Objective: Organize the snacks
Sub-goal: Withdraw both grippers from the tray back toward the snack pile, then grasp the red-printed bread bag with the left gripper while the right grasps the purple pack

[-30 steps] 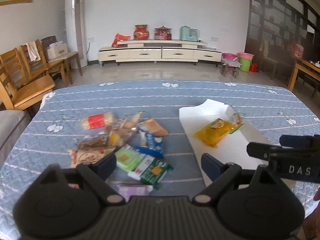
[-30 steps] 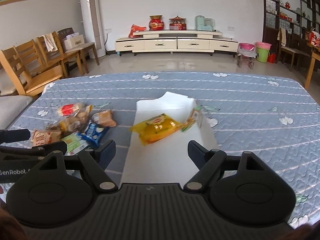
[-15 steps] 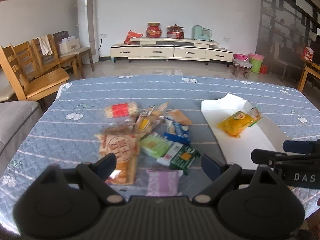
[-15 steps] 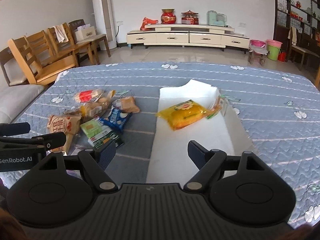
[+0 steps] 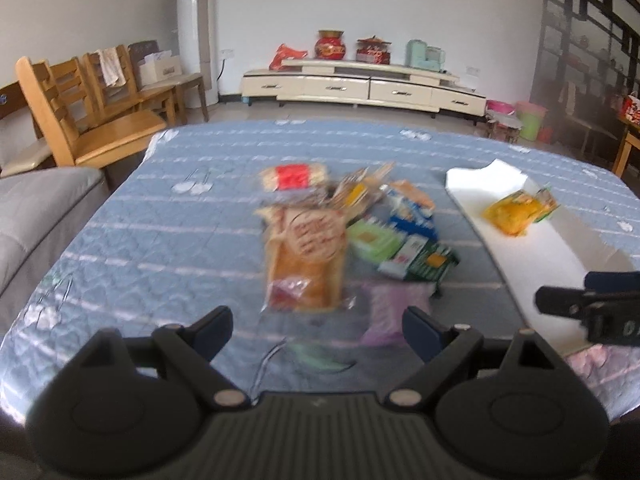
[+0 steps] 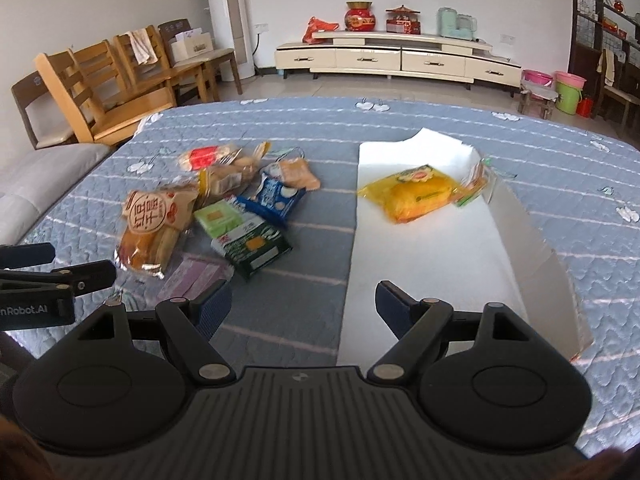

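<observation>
Snacks [image 6: 224, 208] lie heaped on the blue quilted desk [image 6: 560, 152], left of a white tray [image 6: 440, 264] holding a yellow packet [image 6: 416, 196]. Left tongs [image 5: 318, 326] gape wide and empty before the heap; right tongs [image 6: 304, 304] gape empty at the tray's near edge.

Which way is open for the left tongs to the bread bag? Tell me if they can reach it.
Probably yes. The left tongs stand open just short of the bread bag, which lies on top at the pile's near edge, nothing between them.
</observation>
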### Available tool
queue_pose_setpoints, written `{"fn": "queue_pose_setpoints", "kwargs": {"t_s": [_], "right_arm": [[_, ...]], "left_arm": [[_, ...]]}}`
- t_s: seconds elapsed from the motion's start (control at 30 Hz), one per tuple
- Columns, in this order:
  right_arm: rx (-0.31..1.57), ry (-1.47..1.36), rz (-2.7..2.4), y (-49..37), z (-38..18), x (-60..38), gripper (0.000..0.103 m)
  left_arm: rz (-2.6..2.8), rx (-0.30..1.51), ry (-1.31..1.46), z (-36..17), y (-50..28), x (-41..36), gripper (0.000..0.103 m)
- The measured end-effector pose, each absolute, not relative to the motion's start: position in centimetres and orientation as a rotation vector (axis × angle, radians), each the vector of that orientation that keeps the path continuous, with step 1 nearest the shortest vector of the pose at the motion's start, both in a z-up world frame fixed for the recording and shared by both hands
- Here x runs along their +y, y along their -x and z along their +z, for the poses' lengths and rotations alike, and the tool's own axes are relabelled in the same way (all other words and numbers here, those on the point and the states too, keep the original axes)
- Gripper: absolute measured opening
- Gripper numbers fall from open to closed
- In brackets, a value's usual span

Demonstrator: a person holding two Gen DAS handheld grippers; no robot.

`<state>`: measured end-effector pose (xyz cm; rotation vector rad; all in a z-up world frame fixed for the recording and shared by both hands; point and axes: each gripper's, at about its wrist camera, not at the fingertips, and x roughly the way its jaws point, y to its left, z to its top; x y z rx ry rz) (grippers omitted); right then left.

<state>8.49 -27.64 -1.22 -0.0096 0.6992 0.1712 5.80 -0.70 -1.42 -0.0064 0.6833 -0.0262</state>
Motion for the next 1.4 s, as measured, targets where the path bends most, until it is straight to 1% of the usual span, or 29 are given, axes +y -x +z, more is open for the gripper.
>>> {"fn": "queue_pose_setpoints", "kwargs": {"t_s": [0.2,0.3,0.47,0.6,0.8,0.87,0.9,0.93,1.1,1.4], "right_arm": [[0.717,0.003,0.188,-8.5,-2.1,-27.5,0.099],[0.719,0.003,0.192,-8.6,-2.3,-27.4,0.099],[0.726,0.0,0.206,-8.7,-2.7,-27.1,0.101],[0.736,0.005,0.216,-8.9,-3.0,-26.6,0.103],[0.75,0.018,0.236,-9.3,-3.4,-25.6,0.103],[0.759,0.024,0.242,-9.5,-3.7,-25.1,0.103],[0.764,0.026,0.245,-9.7,-3.8,-24.9,0.103],[0.771,0.027,0.247,-9.8,-4.0,-24.6,0.103],[0.798,0.031,0.261,-10.8,-4.4,-23.1,0.103],[0.832,-0.016,0.255,-12.8,-5.4,-19.6,0.103]], "left_arm": [[-0.007,0.712,0.023,-2.7,-6.0,0.6,0.092],[0.006,0.716,0.031,-3.2,-6.7,1.0,0.094],[0.02,0.713,0.024,-3.8,-9.1,0.8,0.097],[0.005,0.708,0.024,-4.4,-11.6,0.2,0.102],[0.009,0.721,-0.048,-5.6,-15.0,-0.8,0.102],[-0.005,0.737,-0.043,-6.1,-15.8,-0.5,0.091],[-0.027,0.753,-0.026,-6.3,-16.2,-0.2,0.079],[-0.051,0.761,-0.002,-6.3,-16.3,0.1,0.071],[-0.072,0.743,0.002,-5.3,-14.6,0.9,0.067],[0.015,0.749,0.044,-4.2,-10.1,5.4,0.067]]}}
